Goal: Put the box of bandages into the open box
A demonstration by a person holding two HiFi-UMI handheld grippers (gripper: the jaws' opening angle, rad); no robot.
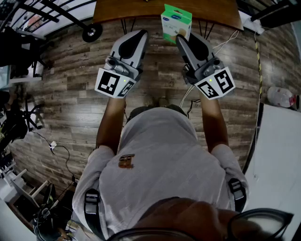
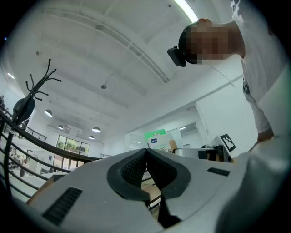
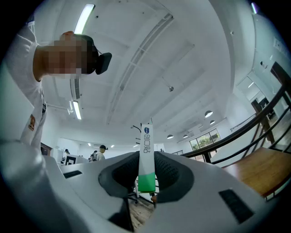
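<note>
The bandage box (image 1: 176, 22), white with a green top, is held up in front of the wooden table's edge (image 1: 127, 10). My right gripper (image 1: 181, 39) is shut on it. In the right gripper view the box (image 3: 146, 139) stands edge-on, clamped between the two dark pads (image 3: 169, 175). My left gripper (image 1: 137, 36) hovers beside it to the left, shut with nothing in it, its pads (image 2: 132, 169) meeting. The left gripper view shows the box (image 2: 159, 140) a short way off, next to the right gripper's marker cube (image 2: 227, 142). No open box is in view.
Under me is a wood-plank floor with cables (image 1: 59, 148). A black caster wheel (image 1: 92, 32) sits by the table's left leg. A plastic bottle (image 1: 282, 96) lies at the right, above a white surface (image 1: 282, 155). Dark shelving and clutter fill the left edge.
</note>
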